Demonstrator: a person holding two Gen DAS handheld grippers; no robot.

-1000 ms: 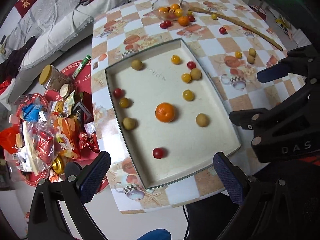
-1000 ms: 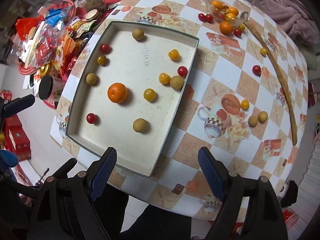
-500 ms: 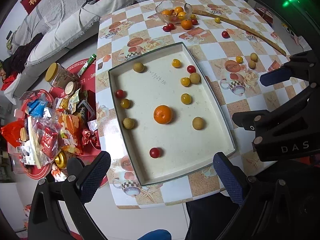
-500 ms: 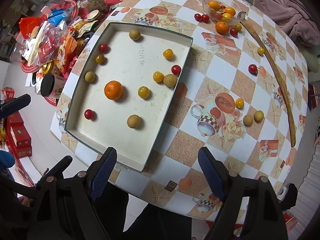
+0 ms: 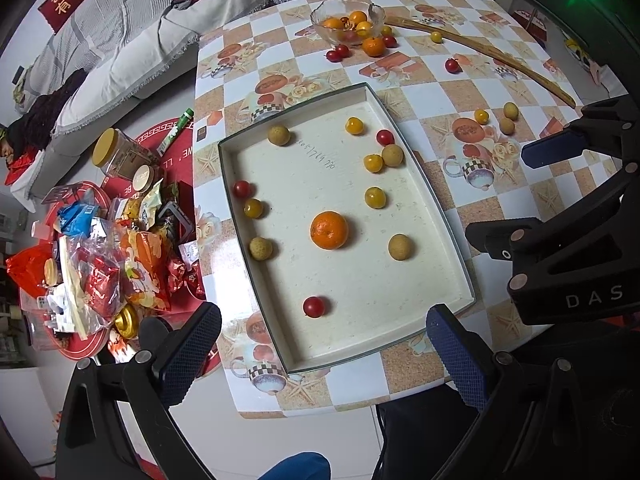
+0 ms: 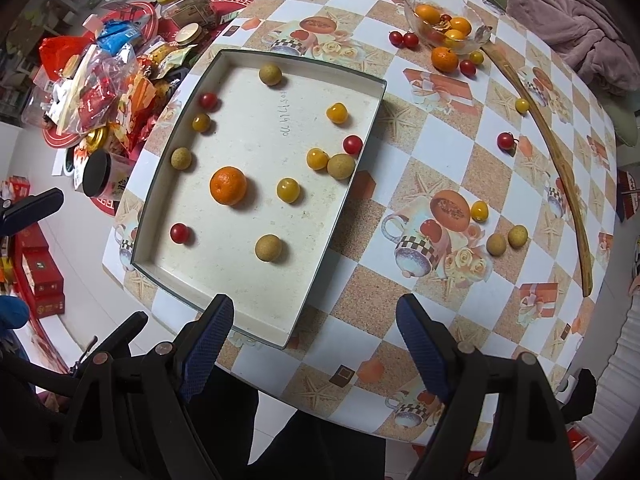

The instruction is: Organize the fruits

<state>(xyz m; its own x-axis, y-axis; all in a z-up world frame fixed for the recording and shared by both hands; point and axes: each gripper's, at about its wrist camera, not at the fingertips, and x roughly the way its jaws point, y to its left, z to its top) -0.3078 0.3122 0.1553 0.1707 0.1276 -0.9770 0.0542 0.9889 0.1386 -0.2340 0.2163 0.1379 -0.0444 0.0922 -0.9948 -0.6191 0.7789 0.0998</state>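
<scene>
Room: sofa with grey throw [image 5: 132,40] at ten o'clock of the bench, snack packets [image 5: 100,260] heaped on the floor at nine o'clock.
Bench: checkered cloth [image 6: 440,152] printed with cups and roses, tilted in both fisheye views.
Tray: shallow cream tray [image 6: 362,148] at bench centre, holding scattered fruit; likely the sorting area.
Tray fruit: one mandarin [image 6: 228,185] near centre; red cherry tomato [image 6: 179,233] at seven o'clock of it; tan longan [image 6: 268,247] at five o'clock; yellow tomato [image 6: 288,190] at three o'clock, apart.
Bowl: glass bowl [image 6: 474,38] at twelve o'clock of the bench, part-filled with orange and yellow fruit; more strewn just beside it, probably spilled or not yet sorted.
Loose fruit: two longans [image 6: 506,240] and a yellow tomato [image 6: 479,211] at three o'clock of the tray, on bare cloth.
Stick: long wooden stick [image 6: 560,152] lying along the far right bench edge.
Left claw [image 5: 322,354]: high above the tray's near end, spread wide, empty, touching nothing.
Right claw [image 6: 316,342]: pointing straight down over the tray's near corner, spread wide, empty, touching nothing.
Judgement: sorting barely begun; fruit kinds mixed everywhere.
</scene>
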